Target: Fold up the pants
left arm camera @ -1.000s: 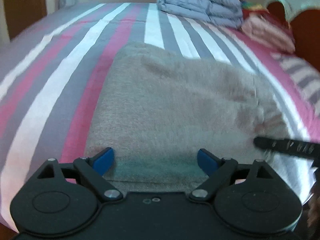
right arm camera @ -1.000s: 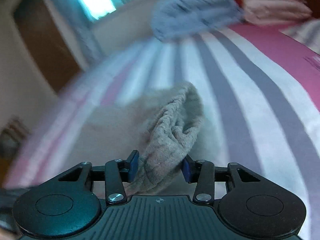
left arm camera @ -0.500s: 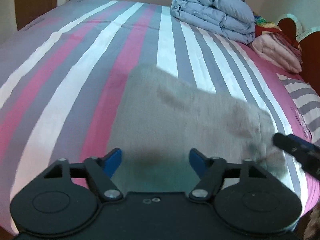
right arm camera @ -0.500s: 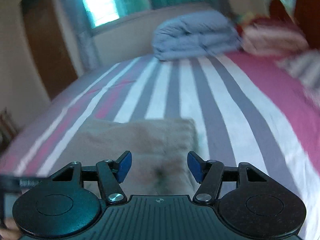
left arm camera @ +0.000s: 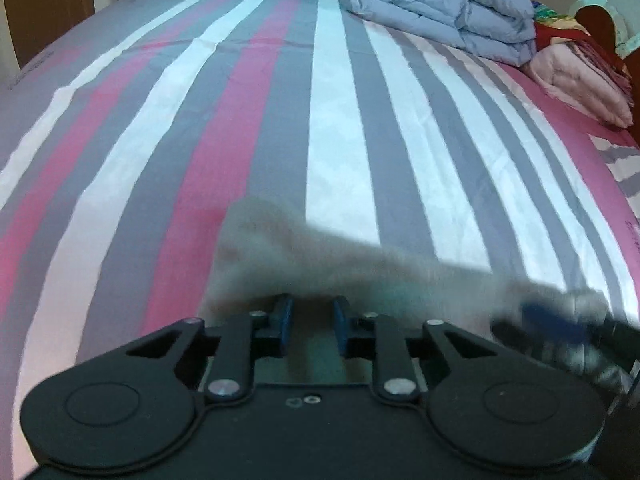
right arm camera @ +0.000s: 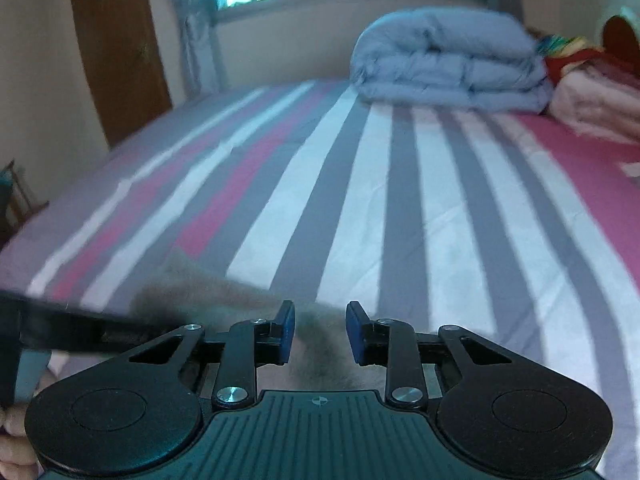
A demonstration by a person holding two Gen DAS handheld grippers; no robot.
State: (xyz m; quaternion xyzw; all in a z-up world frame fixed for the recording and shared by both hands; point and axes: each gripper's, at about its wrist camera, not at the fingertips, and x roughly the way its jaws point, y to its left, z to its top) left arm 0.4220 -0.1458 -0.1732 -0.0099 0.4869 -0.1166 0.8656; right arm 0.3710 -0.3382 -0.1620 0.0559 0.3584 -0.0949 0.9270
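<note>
The beige pants (left arm camera: 280,252) lie folded on the striped bed sheet (left arm camera: 340,140), blurred and bunched at the near edge. My left gripper (left arm camera: 312,320) is at that near edge, its jaws closing with fabric pinched between the blue pads. My right gripper (right arm camera: 320,332) is at the same edge further right, jaws also closing, with grey-beige pants fabric (right arm camera: 208,292) filling the narrow gap. In the left wrist view the right gripper (left arm camera: 556,320) shows as a blur at the right. A finger (right arm camera: 80,328) of the left gripper crosses the right wrist view at the left.
A folded blue-grey duvet (left arm camera: 440,4) and a pink folded blanket (left arm camera: 580,80) sit at the far end by the wooden headboard (left arm camera: 596,20). A brown door (right arm camera: 120,60) and a curtained window stand beyond the bed. A hand (right arm camera: 16,432) shows at the lower left.
Both grippers pulled back to the pants' near edge and their jaws narrowed from wide open onto the fabric. The pants now look smaller, bunched and blurred. Earlier the right gripper let go of a bunched fold.
</note>
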